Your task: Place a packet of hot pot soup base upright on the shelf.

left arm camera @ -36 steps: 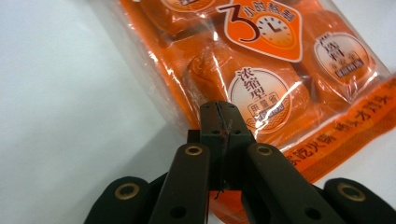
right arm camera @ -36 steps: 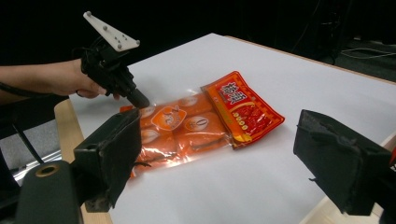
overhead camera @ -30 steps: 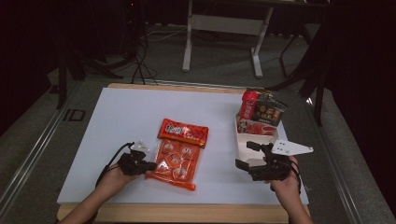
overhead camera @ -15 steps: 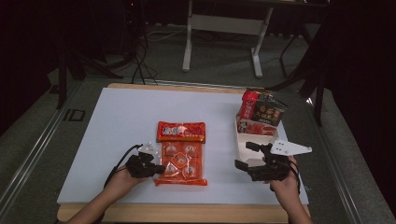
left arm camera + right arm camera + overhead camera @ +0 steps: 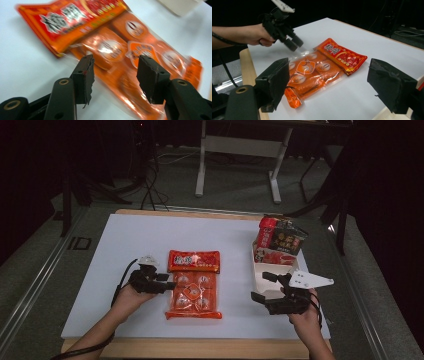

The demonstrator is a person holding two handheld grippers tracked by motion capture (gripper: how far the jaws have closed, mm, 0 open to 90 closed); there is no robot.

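My left hand-held gripper (image 5: 167, 284), jaws just opened, has seemingly released the orange snack pack (image 5: 194, 292); I'd withdraw level, avoiding dragging it.

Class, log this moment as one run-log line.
left tool: just opened, beside orange plastic snack bag | right tool: open, empty

An orange snack pack (image 5: 194, 292) with a red, white-lettered header and round white-and-orange emblems lies on a white worktop (image 5: 120, 245) edged in pale wood; both black tools, left (image 5: 167, 285) and right (image 5: 263, 287), flank it.
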